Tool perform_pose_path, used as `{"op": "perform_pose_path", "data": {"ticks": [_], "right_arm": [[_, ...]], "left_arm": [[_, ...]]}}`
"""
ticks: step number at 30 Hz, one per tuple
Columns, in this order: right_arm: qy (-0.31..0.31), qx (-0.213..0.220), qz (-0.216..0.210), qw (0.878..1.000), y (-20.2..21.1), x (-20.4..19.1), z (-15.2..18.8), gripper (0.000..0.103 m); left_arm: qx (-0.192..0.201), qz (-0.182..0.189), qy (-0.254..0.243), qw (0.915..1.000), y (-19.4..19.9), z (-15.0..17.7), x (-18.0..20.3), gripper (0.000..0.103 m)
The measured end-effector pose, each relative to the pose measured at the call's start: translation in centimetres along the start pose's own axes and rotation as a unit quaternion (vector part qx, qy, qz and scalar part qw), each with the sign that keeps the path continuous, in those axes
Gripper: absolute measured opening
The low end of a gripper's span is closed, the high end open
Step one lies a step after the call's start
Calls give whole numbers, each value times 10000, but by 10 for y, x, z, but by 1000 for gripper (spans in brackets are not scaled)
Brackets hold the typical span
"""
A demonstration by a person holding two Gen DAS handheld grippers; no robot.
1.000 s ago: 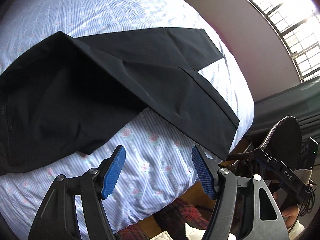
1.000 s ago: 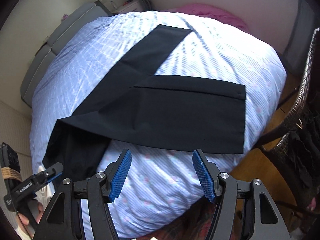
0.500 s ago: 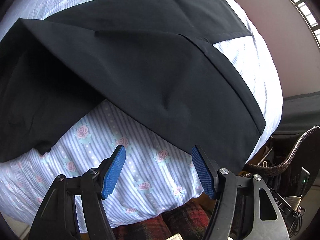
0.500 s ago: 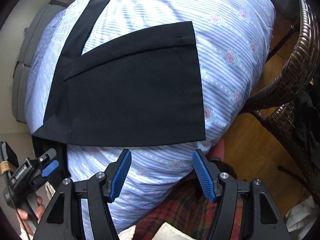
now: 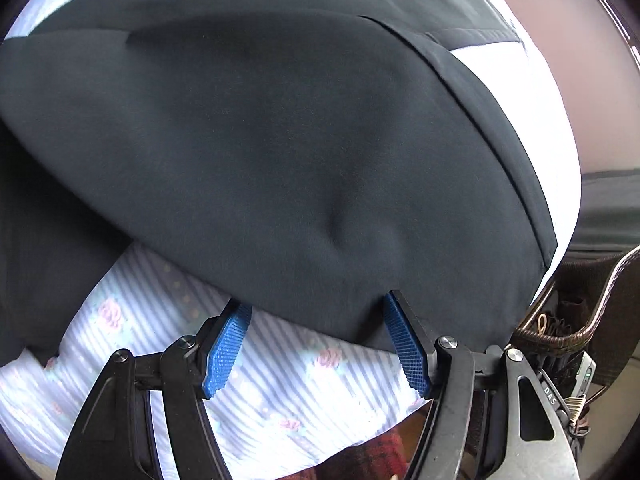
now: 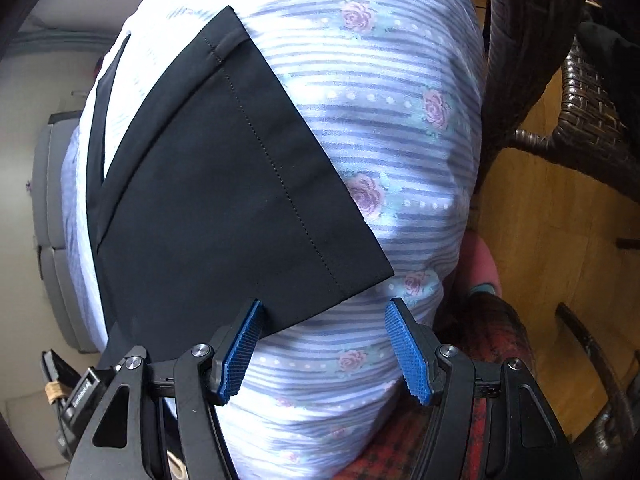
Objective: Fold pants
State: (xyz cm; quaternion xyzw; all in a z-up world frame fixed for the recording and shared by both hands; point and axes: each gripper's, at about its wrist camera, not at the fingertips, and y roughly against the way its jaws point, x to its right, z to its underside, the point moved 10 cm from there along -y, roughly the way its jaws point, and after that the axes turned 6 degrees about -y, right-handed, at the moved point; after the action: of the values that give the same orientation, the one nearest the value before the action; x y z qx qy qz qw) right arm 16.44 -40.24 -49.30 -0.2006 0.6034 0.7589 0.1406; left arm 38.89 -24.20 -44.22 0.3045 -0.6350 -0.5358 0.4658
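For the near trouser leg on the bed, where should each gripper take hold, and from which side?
Grip the near edge of the black trouser leg, coming in low from the bed's front side. The right gripper suits the hem corner, which lies flat and free on the striped floral sheet. The left gripper, jaws open, already straddles that long edge farther up the leg.

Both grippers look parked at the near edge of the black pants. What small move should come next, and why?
Probably close both grippers on that edge. The left gripper and the right gripper are open, their blue pads straddling the near edge of the pants, which lie flat on the floral bedsheet. The right gripper sits by the stitched hem, so pinching there looks like the step before lifting the leg over.
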Motion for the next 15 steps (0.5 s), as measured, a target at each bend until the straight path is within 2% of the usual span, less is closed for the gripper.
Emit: {"op": "perform_pose_path", "data": {"ticks": [2,3,5,7,9,11,15], "right_arm": [[11,104,-80,9999,-6,-4,-3,65],[30,115,-52,9999,-9,-7,-3,62],[62,173,54,9998,-11,-11,-4,56],[135,283,197,9993,-7,-15,-2,42],[230,299,387,9985,2,-19,-3,10],[272,355,520,9976,17,-23,-3,10],[560,812,311,9946,70,-60,-12,8]], "left_arm": [[-13,166,136,9998,-2,-5,-3,66],[-12,258,216,9994,-2,-8,-4,61],[-20,429,277,9987,0,-11,-3,46],[-54,575,209,9981,4,-13,0,21],[-8,722,124,9973,15,-15,6,16],[116,783,-40,9969,33,-18,14,16],[452,1018,-251,9935,75,-29,31,15]]}}
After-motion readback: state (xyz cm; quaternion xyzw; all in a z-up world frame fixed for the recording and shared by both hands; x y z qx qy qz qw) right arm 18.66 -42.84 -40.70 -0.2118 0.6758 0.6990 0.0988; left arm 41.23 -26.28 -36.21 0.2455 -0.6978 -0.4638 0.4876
